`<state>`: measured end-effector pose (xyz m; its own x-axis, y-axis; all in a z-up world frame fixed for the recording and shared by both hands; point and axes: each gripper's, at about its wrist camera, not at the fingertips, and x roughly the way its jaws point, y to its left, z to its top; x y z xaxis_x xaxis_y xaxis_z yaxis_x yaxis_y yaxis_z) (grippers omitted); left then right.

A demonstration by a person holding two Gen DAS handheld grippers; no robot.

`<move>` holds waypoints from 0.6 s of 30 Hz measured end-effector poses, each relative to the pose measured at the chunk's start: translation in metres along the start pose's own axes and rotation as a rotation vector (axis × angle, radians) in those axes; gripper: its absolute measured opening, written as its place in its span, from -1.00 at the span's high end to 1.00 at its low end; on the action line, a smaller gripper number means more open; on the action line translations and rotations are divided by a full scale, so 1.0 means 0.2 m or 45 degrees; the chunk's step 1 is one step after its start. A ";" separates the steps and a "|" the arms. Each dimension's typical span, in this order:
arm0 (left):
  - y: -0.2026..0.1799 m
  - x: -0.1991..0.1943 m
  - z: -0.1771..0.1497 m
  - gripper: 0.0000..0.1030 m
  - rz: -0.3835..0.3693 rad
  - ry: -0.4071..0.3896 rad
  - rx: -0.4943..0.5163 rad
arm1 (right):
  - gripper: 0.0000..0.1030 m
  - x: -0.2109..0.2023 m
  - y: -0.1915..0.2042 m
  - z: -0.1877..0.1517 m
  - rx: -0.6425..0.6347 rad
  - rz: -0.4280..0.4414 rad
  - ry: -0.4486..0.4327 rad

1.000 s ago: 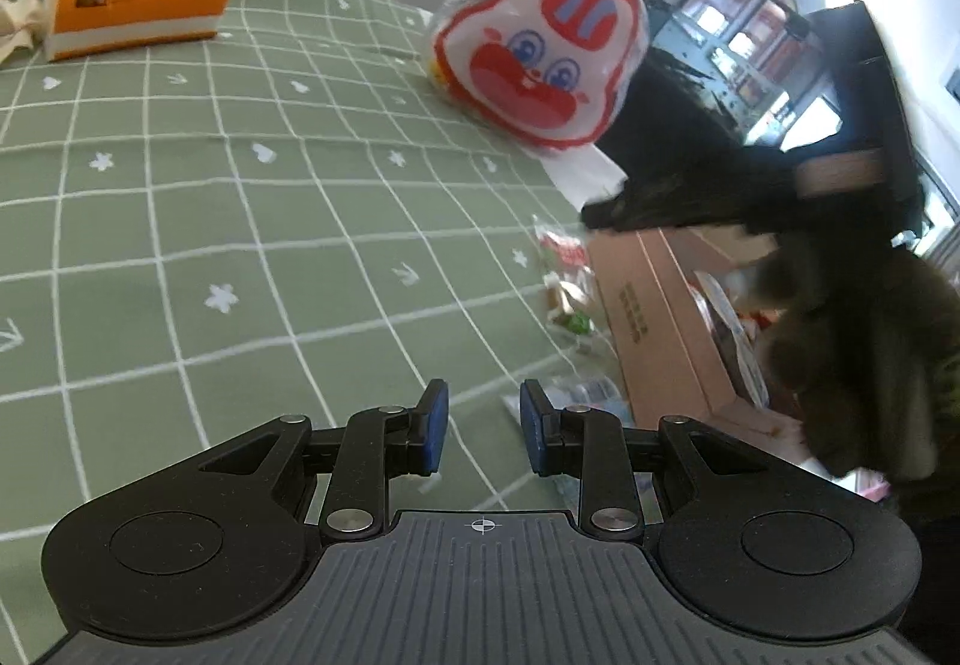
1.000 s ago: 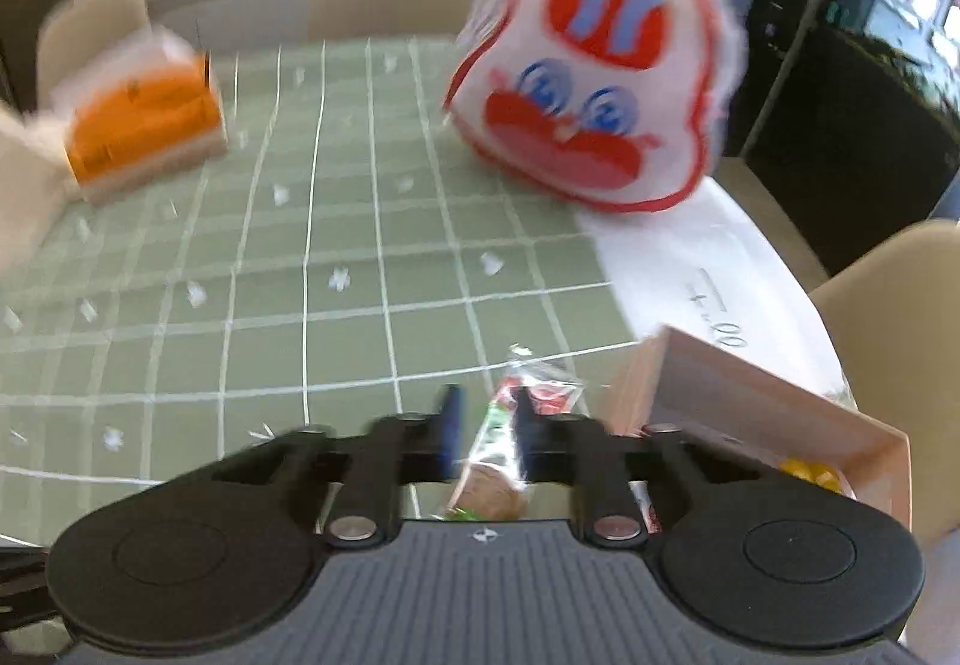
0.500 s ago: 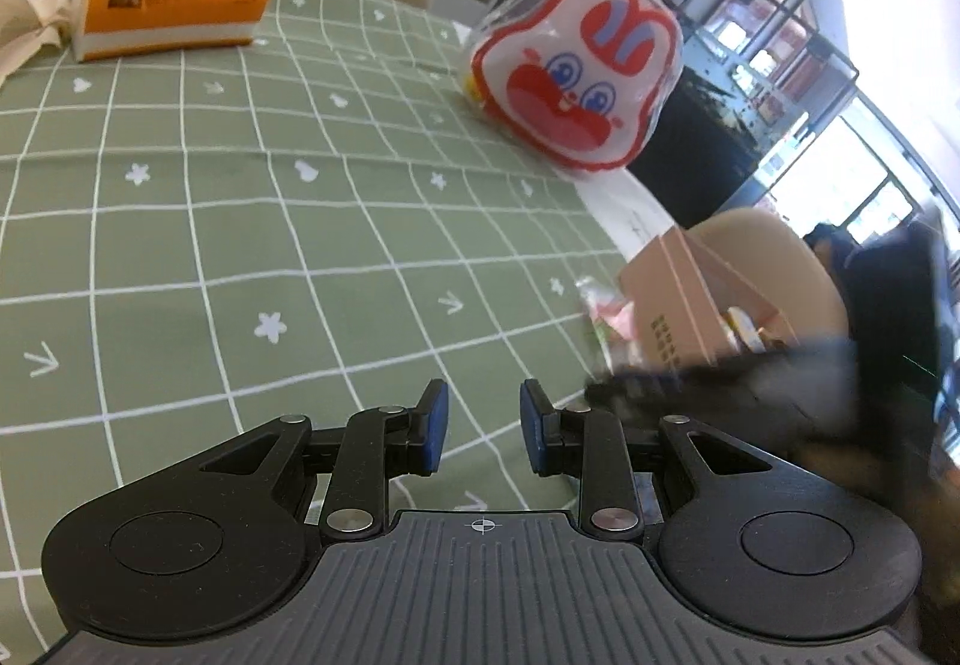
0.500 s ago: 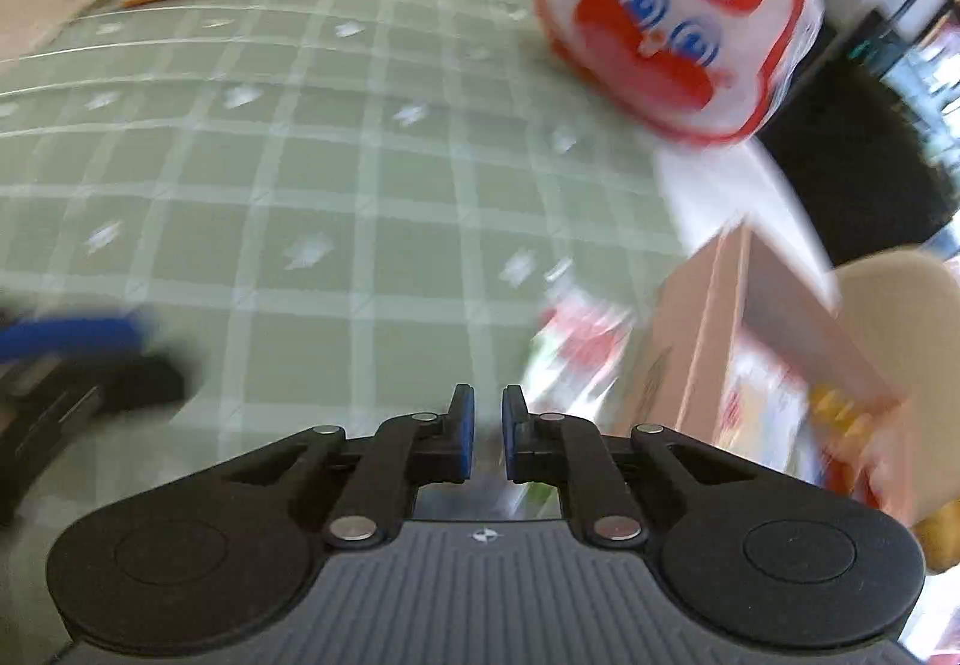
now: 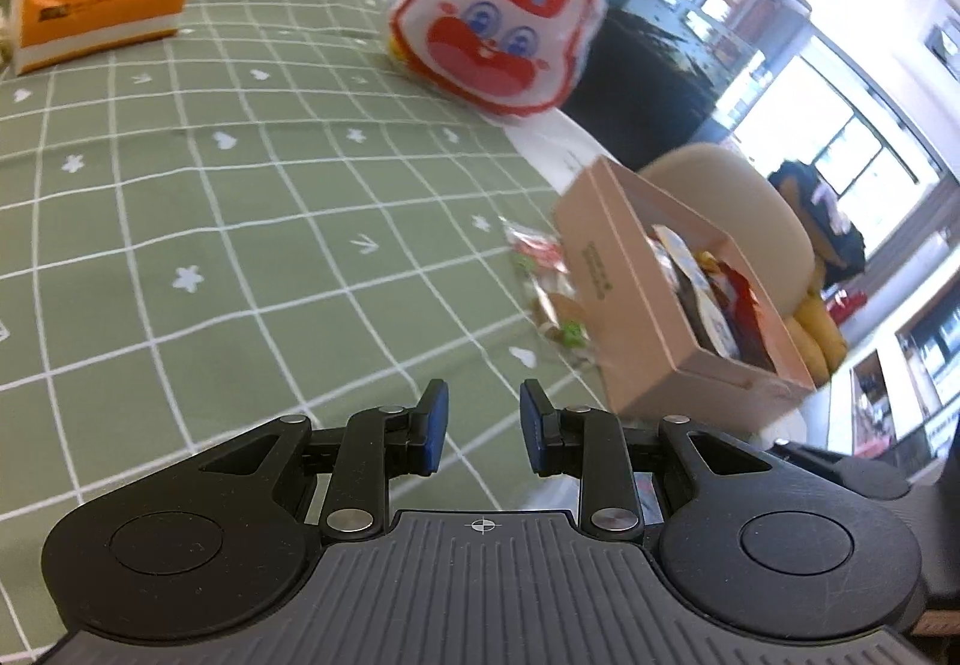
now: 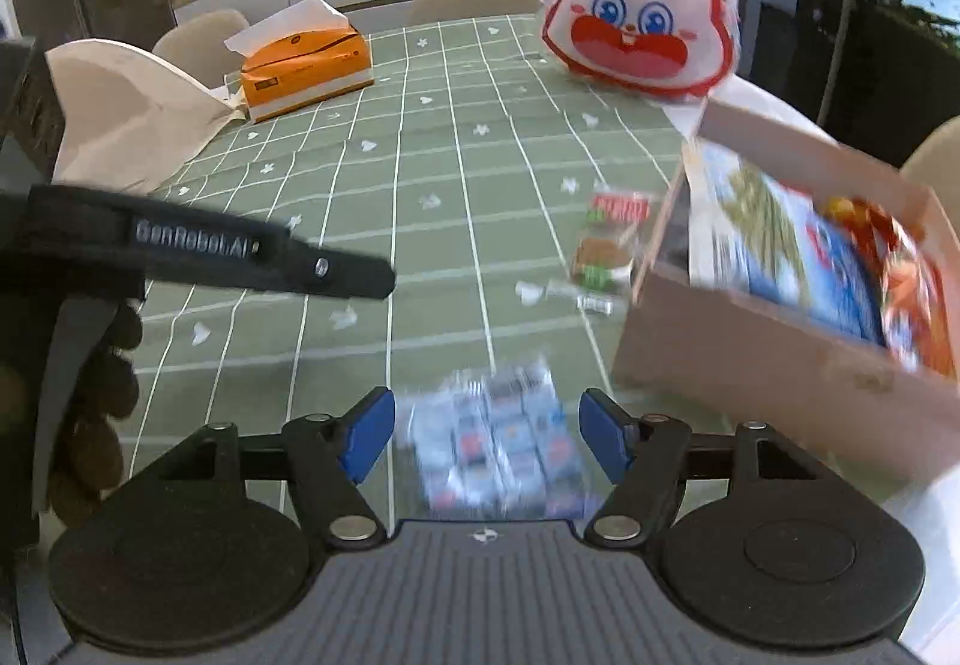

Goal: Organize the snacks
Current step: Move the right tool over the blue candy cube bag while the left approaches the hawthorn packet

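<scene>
Between the spread blue pads of the right gripper (image 6: 486, 440): a blurred blue-and-white snack packet (image 6: 498, 440), lying on the green checked tablecloth (image 6: 420, 173) just short of the cardboard box (image 6: 774, 353); jaws wide, pads clear of the packet on both sides, nothing gripped. Left gripper (image 5: 478, 428): jaws partly apart, empty, raised over bare cloth on the near side of the box, well apart from any snack.

Against the box's outer wall, on the side away from its open top: a small clear-wrapped snack with red and green print (image 6: 609, 245), not yet stowed. Beyond the box, toward the far table edge: a large rabbit-face bag (image 6: 639, 35), also outside. Inside the box: several packets already stowed, blue and red wrappers showing. Judged partly done, with at least three items left out.

Farther from the box, across the cloth: an orange tissue box (image 6: 306, 71), unrelated to the sorting.

Hard to make out: print on the packet between the pads, smeared by motion; count and kind of packets in the box; box contents cut off at the right edge of the right wrist view; contact between the small snack and the box wall, not resolvable.
</scene>
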<state>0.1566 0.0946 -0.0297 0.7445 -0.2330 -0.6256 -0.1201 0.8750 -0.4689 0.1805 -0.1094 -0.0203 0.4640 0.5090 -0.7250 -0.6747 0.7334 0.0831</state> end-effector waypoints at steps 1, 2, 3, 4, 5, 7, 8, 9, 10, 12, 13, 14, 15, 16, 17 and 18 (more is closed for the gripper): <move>-0.01 -0.01 -0.01 0.42 0.003 -0.001 0.005 | -0.34 0.00 0.00 -0.03 -0.003 -0.001 -0.002; -0.02 -0.02 -0.01 0.42 0.007 -0.006 0.010 | -0.35 0.00 0.01 -0.05 -0.004 -0.002 0.001; -0.03 -0.04 -0.03 0.42 0.011 -0.011 0.015 | -0.35 0.00 0.02 -0.07 -0.010 -0.011 -0.018; -0.03 -0.05 -0.04 0.42 0.013 -0.014 0.018 | -0.36 -0.01 0.05 -0.08 -0.022 -0.012 -0.032; -0.03 -0.06 -0.04 0.42 0.013 -0.014 0.018 | -0.36 -0.01 0.06 -0.09 -0.032 0.010 -0.043; -0.02 -0.08 -0.06 0.42 0.017 -0.011 0.009 | -0.43 -0.01 0.09 -0.10 -0.026 0.117 -0.060; -0.02 -0.08 -0.06 0.42 0.021 -0.011 0.002 | -0.43 -0.01 0.11 -0.10 -0.022 0.145 -0.066; -0.01 -0.08 -0.06 0.42 0.024 -0.013 -0.007 | -0.43 -0.01 0.13 -0.10 -0.027 0.165 -0.071; 0.00 -0.09 -0.06 0.42 0.026 -0.018 -0.017 | -0.43 -0.01 0.15 -0.10 -0.040 0.181 -0.076; 0.02 -0.10 -0.06 0.42 0.033 -0.032 -0.034 | -0.42 -0.02 0.16 -0.11 -0.062 0.176 -0.094; 0.02 -0.11 -0.06 0.42 0.034 -0.036 -0.038 | -0.42 -0.04 0.16 -0.11 -0.076 0.157 -0.117; 0.03 -0.12 -0.05 0.42 0.035 -0.041 -0.041 | -0.42 -0.05 0.16 -0.12 -0.091 0.128 -0.148; 0.03 -0.12 -0.05 0.42 0.036 -0.044 -0.042 | -0.42 -0.07 0.15 -0.12 -0.102 0.086 -0.183; 0.03 -0.12 -0.05 0.42 0.035 -0.046 -0.039 | -0.42 -0.09 0.14 -0.13 -0.107 0.032 -0.215; 0.02 -0.12 -0.05 0.42 0.035 -0.046 -0.035 | -0.42 -0.10 0.11 -0.14 -0.107 -0.027 -0.237; 0.02 -0.11 -0.04 0.42 0.035 -0.045 -0.030 | -0.42 -0.10 0.09 -0.15 -0.107 -0.090 -0.254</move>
<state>0.1340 0.0995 -0.0230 0.7637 -0.1937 -0.6158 -0.1556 0.8706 -0.4668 0.1419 -0.1201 -0.0243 0.6104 0.5432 -0.5765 -0.6782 0.7344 -0.0262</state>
